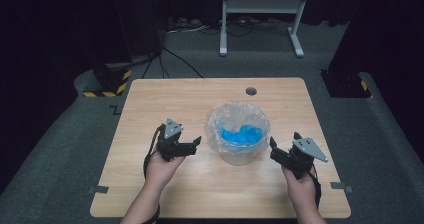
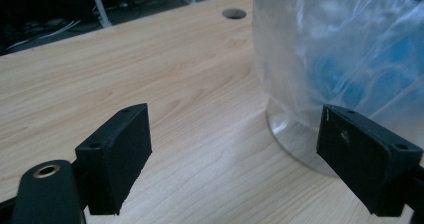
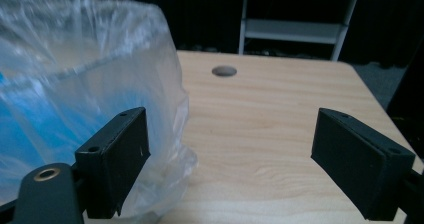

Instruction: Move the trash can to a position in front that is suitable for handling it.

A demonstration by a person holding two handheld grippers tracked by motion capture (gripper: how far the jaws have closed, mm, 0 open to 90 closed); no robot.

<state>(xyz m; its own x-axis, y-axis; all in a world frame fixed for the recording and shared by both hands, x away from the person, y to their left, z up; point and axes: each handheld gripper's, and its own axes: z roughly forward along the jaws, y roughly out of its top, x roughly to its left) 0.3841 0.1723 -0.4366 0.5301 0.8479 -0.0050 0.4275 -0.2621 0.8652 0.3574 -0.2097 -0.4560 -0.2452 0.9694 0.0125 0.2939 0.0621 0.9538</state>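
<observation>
Both grippers flank the landmark here, a small clear container lined with a crinkled transparent plastic bag point(image 1: 239, 130) that has blue material point(image 1: 241, 134) in its bottom. It sits on the pale wood-grain table point(image 1: 165, 96), a bit toward the person's side of centre.

Left gripper point(image 1: 197, 145), black two-jaw tool with a grey three-cornered plate: just left of the bag-lined container, tips aimed at its side, apart from it. Jaws spread, nothing between the pads; in the left gripper view bare tabletop shows in the gap and the bag point(image 2: 345, 49) bulges beyond the right-hand pad.

Right gripper point(image 1: 273, 145), same build: just right of the container, tips near the bag, no clear contact. Jaws wide apart, empty; in the right gripper view the bag's loose film point(image 3: 85, 74) hangs beside one pad, not pinched.

Why so: the bag rim looks folded over the container edge, so my read is bag fitting or bag removal, with each tool set on its own side to work opposite parts of the rim. Open jaws suit a release or an approach; can't tell which.

Round cable hole point(image 1: 251, 91) in the table lies beyond the container. White metal frame point(image 1: 260, 6) on the floor farther beyond.
</observation>
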